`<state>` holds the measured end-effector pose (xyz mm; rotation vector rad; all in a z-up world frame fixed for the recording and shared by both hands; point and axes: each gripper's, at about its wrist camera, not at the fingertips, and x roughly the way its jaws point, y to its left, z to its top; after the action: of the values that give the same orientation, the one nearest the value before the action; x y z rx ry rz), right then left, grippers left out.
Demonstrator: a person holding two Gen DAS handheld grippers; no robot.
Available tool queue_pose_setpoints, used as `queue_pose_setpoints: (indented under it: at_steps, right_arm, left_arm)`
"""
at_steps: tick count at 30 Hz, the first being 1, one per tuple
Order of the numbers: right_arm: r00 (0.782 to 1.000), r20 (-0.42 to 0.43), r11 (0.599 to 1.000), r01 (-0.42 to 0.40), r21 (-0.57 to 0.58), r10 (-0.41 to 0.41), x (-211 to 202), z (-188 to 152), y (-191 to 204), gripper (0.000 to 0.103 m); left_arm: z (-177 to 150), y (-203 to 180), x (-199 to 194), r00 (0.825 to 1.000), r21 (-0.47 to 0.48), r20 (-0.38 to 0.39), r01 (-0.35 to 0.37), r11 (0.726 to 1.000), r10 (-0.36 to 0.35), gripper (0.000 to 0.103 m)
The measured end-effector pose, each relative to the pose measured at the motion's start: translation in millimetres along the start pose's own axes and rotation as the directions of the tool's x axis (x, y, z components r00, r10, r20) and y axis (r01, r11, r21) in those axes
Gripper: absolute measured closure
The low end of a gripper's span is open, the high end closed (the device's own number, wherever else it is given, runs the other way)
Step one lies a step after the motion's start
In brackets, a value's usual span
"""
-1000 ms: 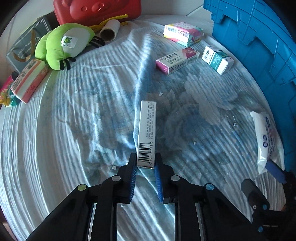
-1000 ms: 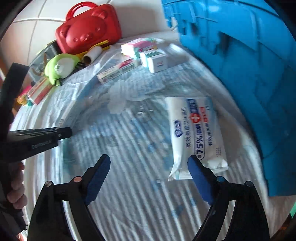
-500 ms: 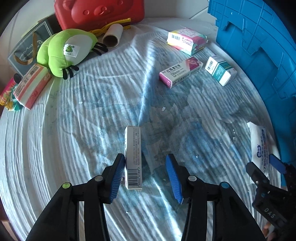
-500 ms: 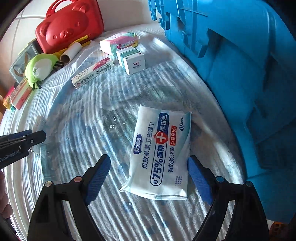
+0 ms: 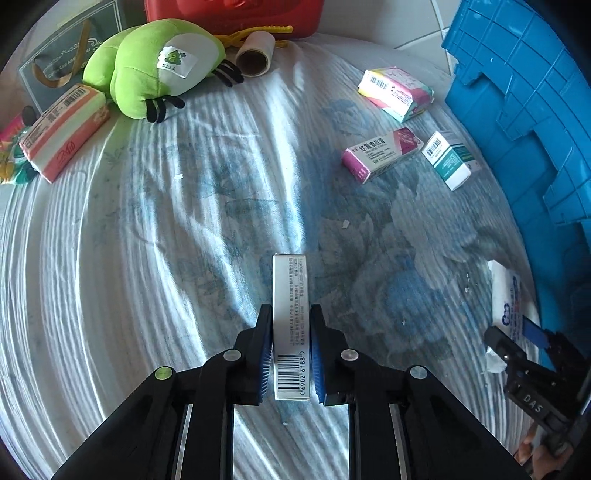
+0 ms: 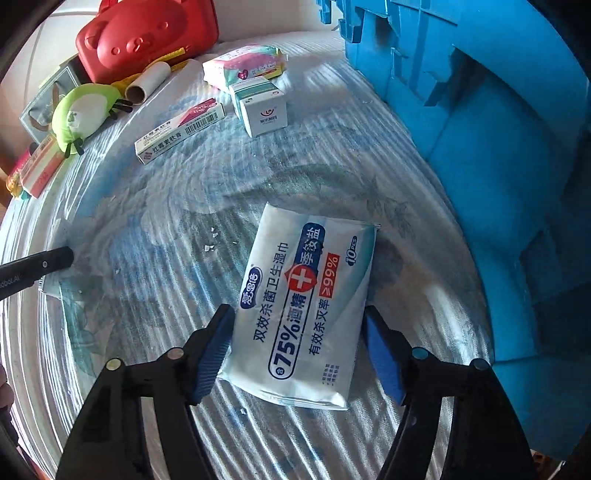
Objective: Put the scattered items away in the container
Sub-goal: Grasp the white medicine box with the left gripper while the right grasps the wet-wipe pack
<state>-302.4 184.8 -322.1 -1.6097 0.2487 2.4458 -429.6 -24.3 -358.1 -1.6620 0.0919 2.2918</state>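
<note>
The red case point(image 5: 236, 14) is cut off by the top edge in the left view, and the blue crate point(image 6: 498, 147) runs off the top and right edges in both. The wipes pack point(image 5: 504, 295) is partly hidden behind the right gripper point(image 5: 532, 332) there

The middle of the sheet point(image 5: 155, 258) lay bare — room to pass; the blue crate point(image 6: 498, 155) walled the right, boxes point(image 5: 380, 155) near it.

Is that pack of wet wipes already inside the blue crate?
No, the wipes pack lies on the bedsheet beside the blue crate, between the right tongs.
</note>
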Motion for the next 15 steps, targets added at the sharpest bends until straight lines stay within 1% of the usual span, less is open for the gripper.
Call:
queue_pose_setpoints:
  at_steps: [4, 6, 8, 12, 13, 15]
  right_arm:
    - [0.999, -0.008, 0.998, -0.044, 0.044, 0.044, -3.0, 1.6, -10.1, 0.033]
    - [0.997, -0.010, 0.995, -0.073, 0.072, 0.074, -6.1, 0.0, -15.9, 0.033]
    - [0.996, -0.014, 0.994, -0.082, 0.074, 0.083, -6.1, -0.9, -17.5, 0.033]
    - [0.998, -0.012, 0.996, -0.058, 0.068, 0.059, -0.9, 8.0, -13.4, 0.033]
    - [0.999, -0.005, 0.996, -0.052, 0.074, 0.052, 0.9, 10.9, -13.4, 0.033]
    - [1.000, -0.003, 0.998, -0.019, 0.054, 0.020, 4.4, 15.9, -9.1, 0.033]
  left_arm:
    - [3.6, -8.2, -16.4, 1.000, -0.003, 0.015, 0.005, 1.000, -0.005, 0.084]
    - [2.9, -5.7, -19.9, 1.000, 0.001, 0.021, 0.002, 1.000, -0.002, 0.084]
    - [-1.5, -1.1, -22.1, 1.000, 0.000, 0.021, -0.004, 1.000, 0.004, 0.084]
    - [-21.1, 16.9, -16.4, 1.000, -0.016, -0.024, -0.017, 1.000, 0.016, 0.084]
    - [-21.4, 15.4, -18.3, 1.000, -0.012, -0.005, -0.024, 1.000, 0.024, 0.085]
    - [-21.8, 12.4, -21.7, 1.000, -0.003, -0.005, -0.011, 1.000, 0.011, 0.086]
